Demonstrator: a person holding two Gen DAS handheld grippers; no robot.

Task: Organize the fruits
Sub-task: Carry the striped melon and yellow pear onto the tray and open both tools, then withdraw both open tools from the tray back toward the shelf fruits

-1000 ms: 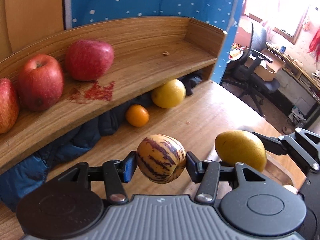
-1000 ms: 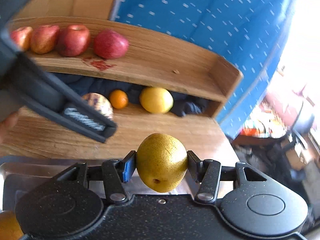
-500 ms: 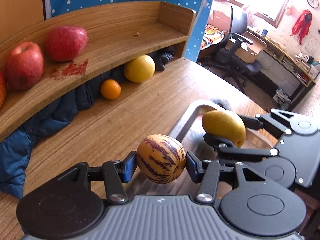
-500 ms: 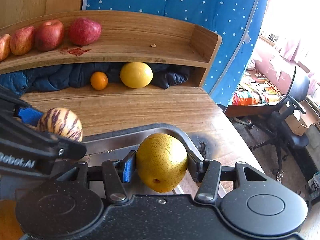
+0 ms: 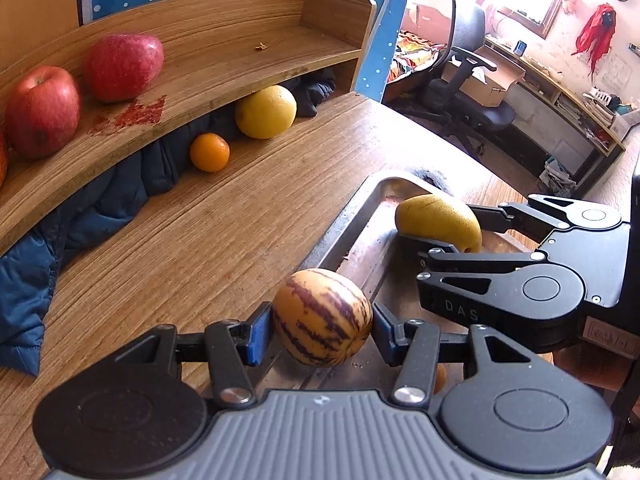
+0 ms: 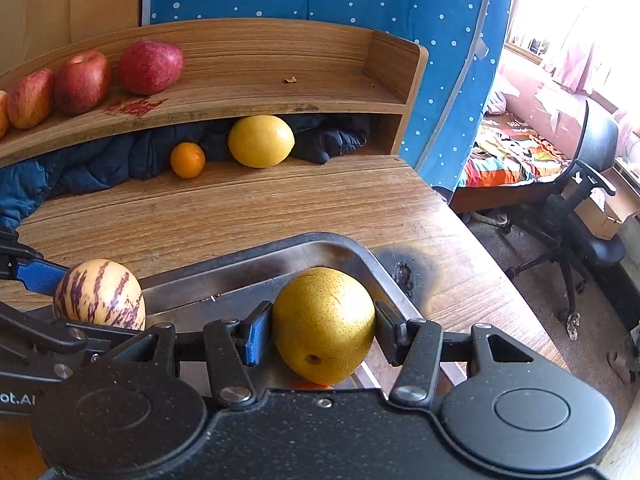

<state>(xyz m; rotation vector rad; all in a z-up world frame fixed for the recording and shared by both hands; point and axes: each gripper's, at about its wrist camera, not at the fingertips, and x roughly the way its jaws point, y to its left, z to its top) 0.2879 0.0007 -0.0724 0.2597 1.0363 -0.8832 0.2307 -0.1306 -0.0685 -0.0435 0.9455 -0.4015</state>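
While level, grippers [image 5: 322, 320] over tray [image 5: 344, 224]

Three red apples [image 6: 82, 80] (a fourth barely shows), one orange [image 6: 187, 160], one grapefruit [image 6: 261, 141], one pear [image 6: 323, 324], one striped melon [image 6: 99, 295].

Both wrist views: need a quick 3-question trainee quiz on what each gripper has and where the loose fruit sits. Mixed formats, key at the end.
1. True or false: the left gripper is shut on the striped melon.
2. Multiple choice: the small orange and the large yellow citrus lie
A. on the upper shelf beside the red apples
B. on the desk, under the shelf
C. in the metal tray
3. Fill in: the right gripper is shut on a ____.

Key: 1 true; 2 B; 3 yellow pear.
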